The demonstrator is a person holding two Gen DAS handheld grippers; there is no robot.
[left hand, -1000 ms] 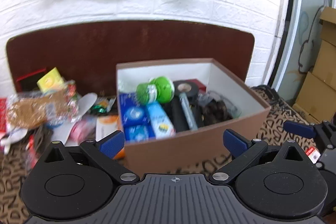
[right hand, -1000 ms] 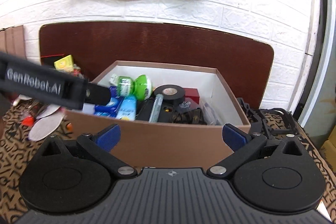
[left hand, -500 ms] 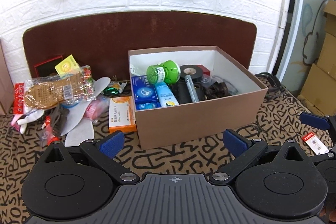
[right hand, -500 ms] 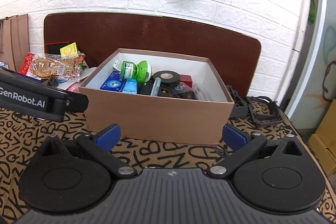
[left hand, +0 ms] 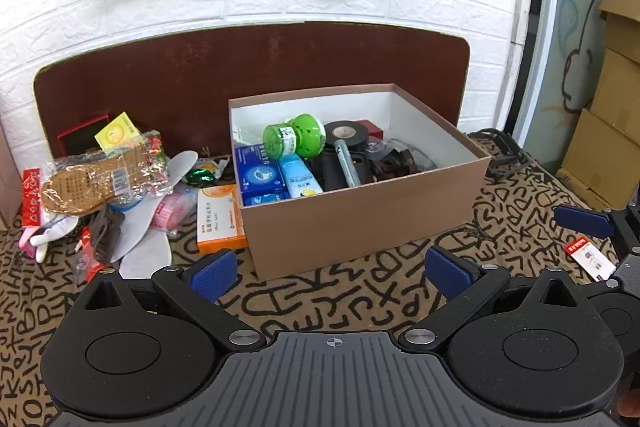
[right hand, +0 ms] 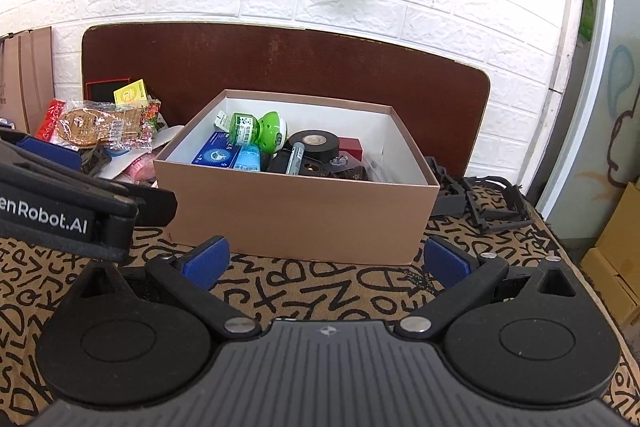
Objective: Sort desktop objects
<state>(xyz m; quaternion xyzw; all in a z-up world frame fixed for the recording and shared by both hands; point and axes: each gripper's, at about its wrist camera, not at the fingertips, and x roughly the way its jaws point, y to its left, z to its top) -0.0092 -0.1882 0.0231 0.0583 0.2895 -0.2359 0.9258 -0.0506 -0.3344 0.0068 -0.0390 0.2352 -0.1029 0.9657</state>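
A brown cardboard box (left hand: pixel 372 223) (right hand: pixel 296 215) sits on the patterned tablecloth, holding a green bottle (left hand: pixel 294 135) (right hand: pixel 256 129), blue cartons, a black tape roll (left hand: pixel 346 133) (right hand: pixel 314 143) and other small items. Left of it lies a loose pile: an orange-and-white carton (left hand: pixel 218 215), white insoles (left hand: pixel 144 227), a wrapped brown insole pack (left hand: pixel 96 179) (right hand: pixel 104 125). My left gripper (left hand: pixel 332 273) hangs open and empty in front of the box. My right gripper (right hand: pixel 326 261) is open and empty too, facing the box's front wall.
A dark brown board (left hand: pixel 248 75) leans on the white brick wall behind the box. Black plastic frames (right hand: pixel 480 199) lie right of the box. A small red-and-white card (left hand: pixel 588 259) lies at the right. Cardboard cartons (left hand: pixel 608 147) stand beyond the table's right edge.
Both grippers have pulled back from the box, so it looks smaller and more tablecloth shows in front. Both stayed open and empty.
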